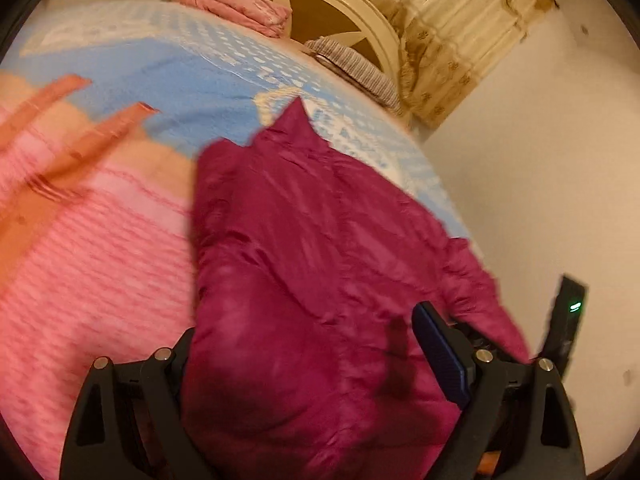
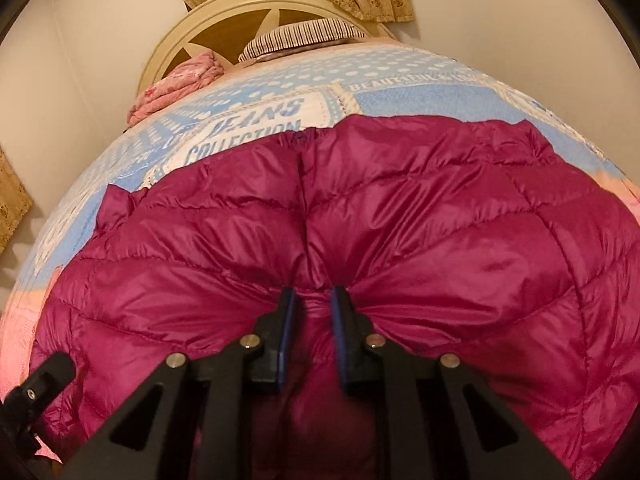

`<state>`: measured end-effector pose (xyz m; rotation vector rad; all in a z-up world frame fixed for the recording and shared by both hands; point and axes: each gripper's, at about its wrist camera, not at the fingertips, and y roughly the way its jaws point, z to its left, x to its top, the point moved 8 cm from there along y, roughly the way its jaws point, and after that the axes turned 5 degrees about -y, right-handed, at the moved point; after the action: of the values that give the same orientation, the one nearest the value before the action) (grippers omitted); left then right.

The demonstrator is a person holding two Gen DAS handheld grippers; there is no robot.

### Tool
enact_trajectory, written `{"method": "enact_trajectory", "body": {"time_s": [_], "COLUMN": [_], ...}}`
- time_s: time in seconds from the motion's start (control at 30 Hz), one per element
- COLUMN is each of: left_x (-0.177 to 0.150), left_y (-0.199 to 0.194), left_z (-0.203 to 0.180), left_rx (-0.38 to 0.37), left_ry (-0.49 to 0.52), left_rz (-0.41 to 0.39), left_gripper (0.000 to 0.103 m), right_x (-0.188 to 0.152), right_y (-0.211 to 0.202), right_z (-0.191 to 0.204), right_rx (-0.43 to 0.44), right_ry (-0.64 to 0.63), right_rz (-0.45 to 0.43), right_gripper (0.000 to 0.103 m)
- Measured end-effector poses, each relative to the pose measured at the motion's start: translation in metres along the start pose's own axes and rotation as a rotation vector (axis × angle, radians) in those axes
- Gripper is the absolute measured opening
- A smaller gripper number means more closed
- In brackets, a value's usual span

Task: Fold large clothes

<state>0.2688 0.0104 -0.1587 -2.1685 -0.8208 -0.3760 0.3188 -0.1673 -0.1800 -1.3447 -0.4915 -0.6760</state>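
Right wrist view: right gripper [image 2: 313, 300] pinches a fold of magenta puffer jacket [image 2: 400, 208] on bed [image 2: 260, 92]; left gripper [image 1: 304, 344] spread wide w/ jacket bulging between.

- One magenta quilted jacket [image 2: 400, 220] lay on the bed [image 2: 380, 76].
- One striped pillow [image 2: 300, 38] sat at the bed's head.
- One pink folded cloth [image 2: 176, 88] lay beside that pillow.
- Two grippers: left [image 1: 312, 360], right [image 2: 313, 304].
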Motion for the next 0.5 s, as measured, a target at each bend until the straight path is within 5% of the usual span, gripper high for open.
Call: {"method": "enact_trajectory", "body": {"time_s": [0.17,0.27,0.5], "left_x": [0.003,0.010,0.013], "left_y": [0.000,-0.011,-0.061], "left_z": [-0.020,-0.034,-0.076], "left_rx": [-0.054,-0.126,-0.210], "left_ry": [0.001,-0.007,0.166], "left_rz": [-0.004,-0.003,-0.036], "left_gripper": [0.031,0.023,0.020], "right_x": [0.000,0.001,-0.015], "right_y": [0.001,0.002,-0.010], "right_z": [-0.003,-0.005,0.000], "right_rx": [0.033,0.044,0.140], "right_ry": [0.028,0.036,0.185], "right_rz": [0.010,0.016,0.055], "right_gripper": [0.018,0.018,0.018]}}
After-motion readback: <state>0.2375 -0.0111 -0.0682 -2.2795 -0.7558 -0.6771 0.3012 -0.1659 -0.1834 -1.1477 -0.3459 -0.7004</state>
